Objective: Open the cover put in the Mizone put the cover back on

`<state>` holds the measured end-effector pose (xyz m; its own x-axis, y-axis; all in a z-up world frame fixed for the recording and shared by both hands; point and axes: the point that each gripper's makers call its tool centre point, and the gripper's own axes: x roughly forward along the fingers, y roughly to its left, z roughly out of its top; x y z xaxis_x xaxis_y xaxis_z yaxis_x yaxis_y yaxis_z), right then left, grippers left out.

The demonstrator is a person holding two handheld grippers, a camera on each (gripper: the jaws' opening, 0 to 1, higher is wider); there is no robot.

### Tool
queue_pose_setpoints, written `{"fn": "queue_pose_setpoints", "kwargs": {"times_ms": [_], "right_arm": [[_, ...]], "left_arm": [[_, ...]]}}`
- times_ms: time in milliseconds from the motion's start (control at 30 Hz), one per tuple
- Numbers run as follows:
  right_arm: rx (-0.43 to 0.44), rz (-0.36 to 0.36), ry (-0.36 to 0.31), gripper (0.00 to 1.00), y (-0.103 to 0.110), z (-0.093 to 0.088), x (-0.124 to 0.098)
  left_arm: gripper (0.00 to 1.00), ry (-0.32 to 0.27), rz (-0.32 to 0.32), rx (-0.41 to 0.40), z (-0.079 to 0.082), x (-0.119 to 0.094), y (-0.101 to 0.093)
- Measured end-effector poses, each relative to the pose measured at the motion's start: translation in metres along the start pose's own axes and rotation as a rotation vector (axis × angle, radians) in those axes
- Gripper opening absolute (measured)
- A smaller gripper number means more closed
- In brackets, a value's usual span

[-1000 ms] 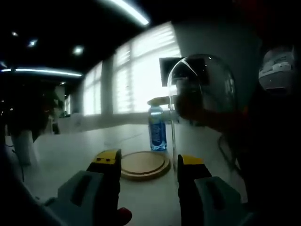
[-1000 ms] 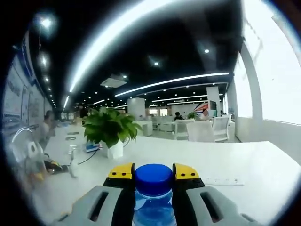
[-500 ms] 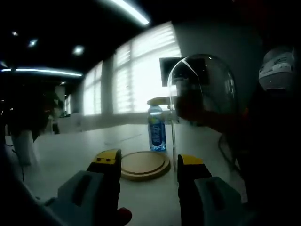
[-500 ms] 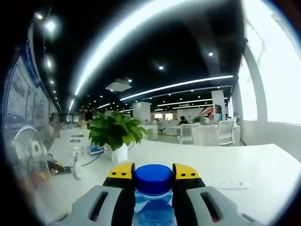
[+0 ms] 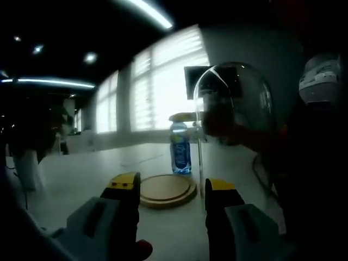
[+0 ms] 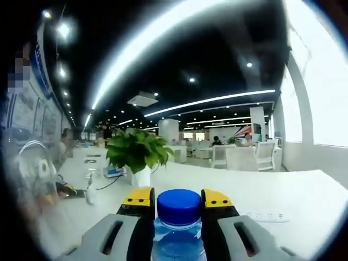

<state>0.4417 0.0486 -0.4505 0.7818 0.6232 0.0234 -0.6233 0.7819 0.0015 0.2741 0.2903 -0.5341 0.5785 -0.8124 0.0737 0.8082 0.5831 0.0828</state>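
Mizone bottle (image 5: 180,155) has shifted left; one cover (image 5: 234,117).

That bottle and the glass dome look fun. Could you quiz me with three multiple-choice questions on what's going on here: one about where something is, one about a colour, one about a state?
1. Where is the wooden base?
A. on the table
B. inside the glass dome
C. on a chair

2. What colour is the bottle cap?
A. red
B. blue
C. white

3. What is the right gripper doing?
A. hanging open
B. gripping the plant
C. shut on the bottle

Answers:
1 A, it lies flat on the tabletop, with the glass dome lifted beside it.
2 B, the cap between the jaws is blue.
3 C, both jaws press the bottle's neck.
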Motion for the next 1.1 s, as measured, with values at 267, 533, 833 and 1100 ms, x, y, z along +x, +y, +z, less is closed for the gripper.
{"fn": "queue_pose_setpoints", "kwargs": {"times_ms": [267, 533, 833, 1100], "right_arm": [[0.001, -0.050, 0.052, 0.23, -0.0023, -0.0015, -0.0014], [-0.008, -0.047, 0.065, 0.22, 0.0003, -0.0023, -0.0029], [-0.016, -0.041, 0.067, 0.22, 0.0021, -0.0020, -0.0035], [-0.009, -0.041, 0.016, 0.23, -0.0021, -0.0018, -0.0025]], "left_arm": [[0.39, 0.001, -0.001, -0.001, -0.0002, -0.0002, 0.0006], [0.39, 0.000, -0.003, -0.003, -0.0001, -0.0002, 0.0007], [0.39, 0.003, -0.003, -0.002, -0.0008, 0.0000, 0.0004], [0.39, 0.002, -0.003, -0.003, -0.0004, -0.0004, 0.0003]]}}
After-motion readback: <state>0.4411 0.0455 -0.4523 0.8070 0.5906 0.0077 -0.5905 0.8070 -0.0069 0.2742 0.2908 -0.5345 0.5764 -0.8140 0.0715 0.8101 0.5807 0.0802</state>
